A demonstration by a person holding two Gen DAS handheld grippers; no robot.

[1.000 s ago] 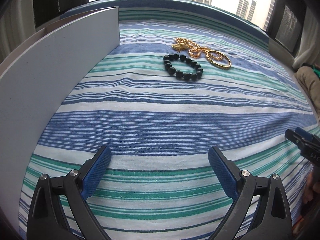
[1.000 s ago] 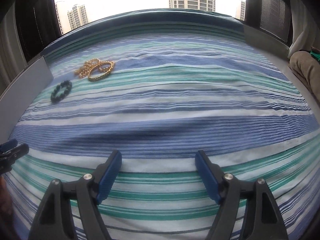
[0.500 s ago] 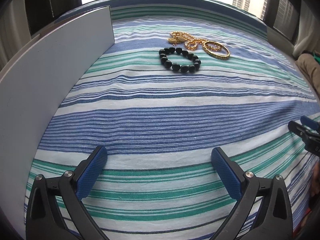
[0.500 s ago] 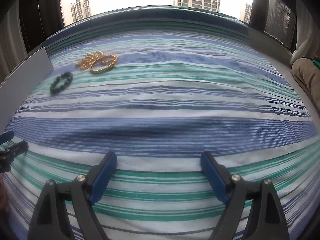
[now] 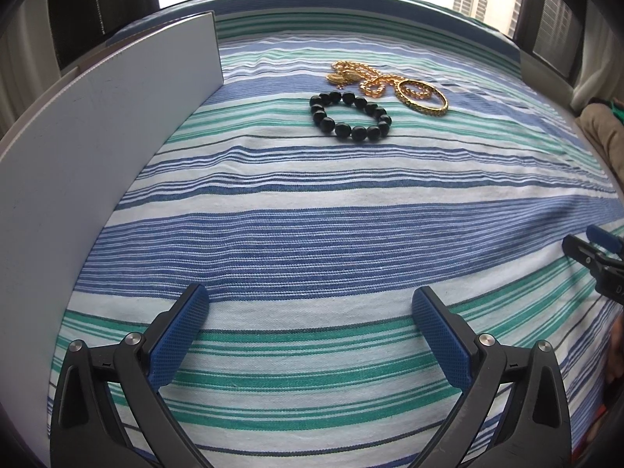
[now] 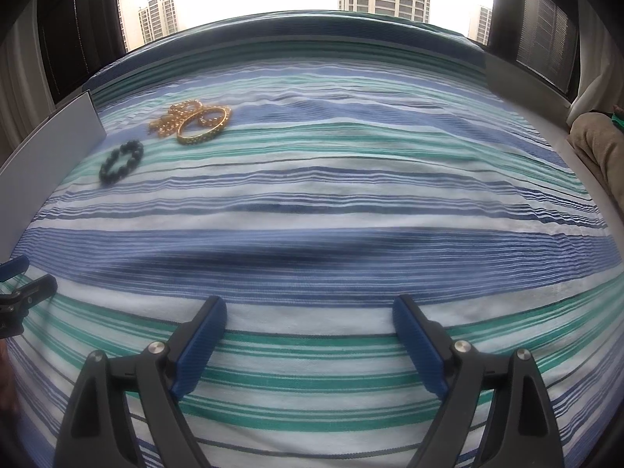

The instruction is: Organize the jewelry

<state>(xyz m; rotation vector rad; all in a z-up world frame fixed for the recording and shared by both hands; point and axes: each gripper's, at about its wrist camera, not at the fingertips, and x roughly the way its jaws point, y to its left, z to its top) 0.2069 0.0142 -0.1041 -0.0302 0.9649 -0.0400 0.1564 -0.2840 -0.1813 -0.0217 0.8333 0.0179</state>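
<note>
Three pieces of jewelry lie together on the striped cloth at the far side: a black bead bracelet (image 5: pixel 350 117) (image 6: pixel 121 162), a gold chain necklace (image 5: pixel 357 76) (image 6: pixel 175 117) and a gold bangle (image 5: pixel 422 97) (image 6: pixel 203 129) that overlaps the chain's end. My left gripper (image 5: pixel 310 304) hovers open over bare cloth, well short of the beads. Open too, my right gripper (image 6: pixel 310 314) has nothing between its blue pads; the jewelry lies far off to its upper left. Each gripper's tip shows at the edge of the other's view.
A grey box wall (image 5: pixel 97 156) (image 6: pixel 50 148) stands along the left edge of the blue, green and white striped cloth (image 5: pixel 312 202). A tan cushion (image 6: pixel 600 148) sits off the right edge. Windows with tower blocks run behind.
Both pairs of jaws stand wider apart than a second ago. The left wrist view has rolled slightly. The jewelry has not moved.
</note>
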